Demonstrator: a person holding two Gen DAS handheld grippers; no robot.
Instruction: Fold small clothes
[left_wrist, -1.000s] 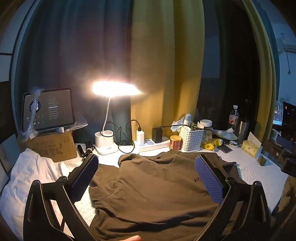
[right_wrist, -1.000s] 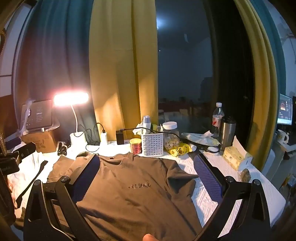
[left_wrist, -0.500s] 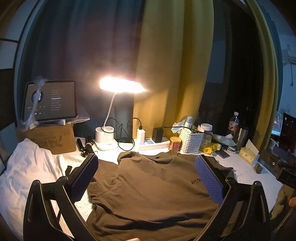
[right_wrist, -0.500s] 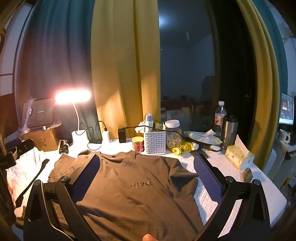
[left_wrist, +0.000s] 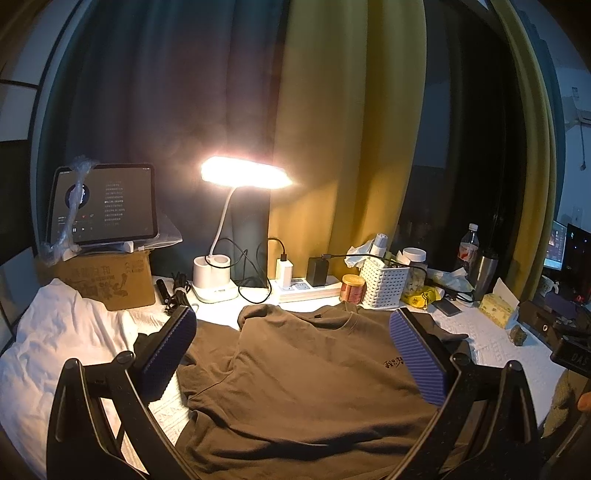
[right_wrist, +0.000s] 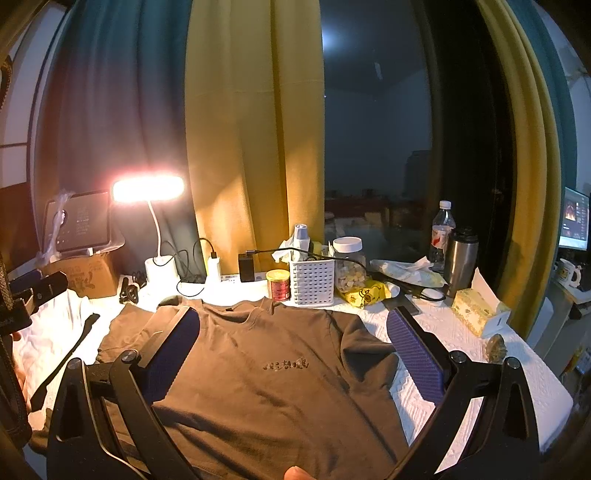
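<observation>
Brown shirt (right_wrist: 266, 373) flat on the white cloth (right_wrist: 443, 332), unfolded.
We have lifted and drawn back both grippers, left (left_wrist: 293, 356) and right (right_wrist: 293, 356); fingers stay spread, empty, so folding has yet to begin.

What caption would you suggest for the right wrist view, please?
Open right tool above a brown T-shirt spread flat on a lamp-lit desk.

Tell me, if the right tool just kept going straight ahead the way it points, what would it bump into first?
Probably the brown T-shirt spread flat beneath the open right tool; if it passed above that, the white basket behind the collar. Depth is unclear.
</observation>
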